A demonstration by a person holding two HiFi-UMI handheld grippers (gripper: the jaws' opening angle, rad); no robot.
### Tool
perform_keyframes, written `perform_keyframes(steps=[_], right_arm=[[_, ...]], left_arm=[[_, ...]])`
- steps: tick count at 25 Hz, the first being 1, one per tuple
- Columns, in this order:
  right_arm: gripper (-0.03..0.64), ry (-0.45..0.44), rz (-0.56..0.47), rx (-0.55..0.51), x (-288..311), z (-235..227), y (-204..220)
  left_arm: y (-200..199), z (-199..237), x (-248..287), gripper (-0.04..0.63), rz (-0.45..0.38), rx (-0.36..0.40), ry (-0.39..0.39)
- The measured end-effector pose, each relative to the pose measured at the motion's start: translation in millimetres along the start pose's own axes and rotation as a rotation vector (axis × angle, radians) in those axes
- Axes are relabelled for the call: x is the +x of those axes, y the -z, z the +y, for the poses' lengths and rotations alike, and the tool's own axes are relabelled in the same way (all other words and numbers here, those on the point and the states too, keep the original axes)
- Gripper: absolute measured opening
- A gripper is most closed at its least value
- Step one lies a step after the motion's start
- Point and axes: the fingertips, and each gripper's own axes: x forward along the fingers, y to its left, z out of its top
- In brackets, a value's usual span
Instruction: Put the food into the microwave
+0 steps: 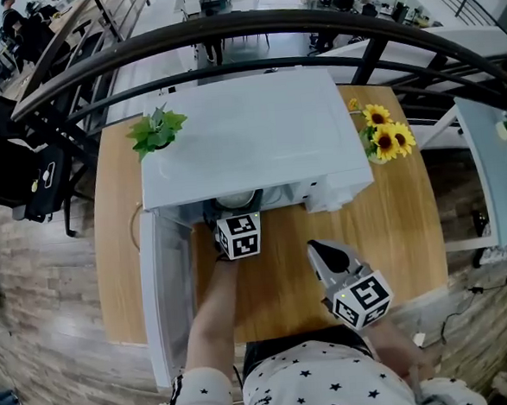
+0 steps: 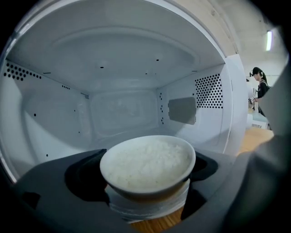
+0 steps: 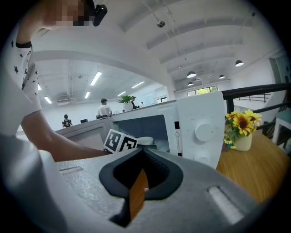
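A white bowl of rice [image 2: 148, 166] is held between the dark fingers [image 2: 54, 182] of my left gripper [image 1: 234, 214], which is shut on it. The bowl sits in the mouth of the white microwave [image 1: 249, 133], whose empty cavity [image 2: 122, 113] fills the left gripper view. From the head view only the bowl's rim [image 1: 236, 200] shows under the microwave's top edge. My right gripper [image 1: 322, 255] hangs over the wooden table [image 1: 394, 231] in front of the microwave, shut and empty; its jaws meet in the right gripper view, where the right gripper [image 3: 143, 152] faces the control panel [image 3: 202, 132].
The microwave door [image 1: 164, 290] stands swung open toward me on the left. A small green plant [image 1: 156, 130] stands at the microwave's left rear corner and a vase of sunflowers [image 1: 388, 140] to its right. A dark railing [image 1: 250, 33] curves behind the table.
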Motion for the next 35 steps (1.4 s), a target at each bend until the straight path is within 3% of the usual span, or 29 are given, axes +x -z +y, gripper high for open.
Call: perform_keyframes(steps=[16, 35], right_arm=[[0.006, 0.0, -0.018, 0.025, 5, 11, 1], [0.006, 0.014, -0.028, 0.045, -4, 21, 5]], left_arm=[[8, -8, 4, 0.514, 0.041, 0.079, 0.034], [6, -10, -6, 0.515, 0.049, 0.03, 0.1]])
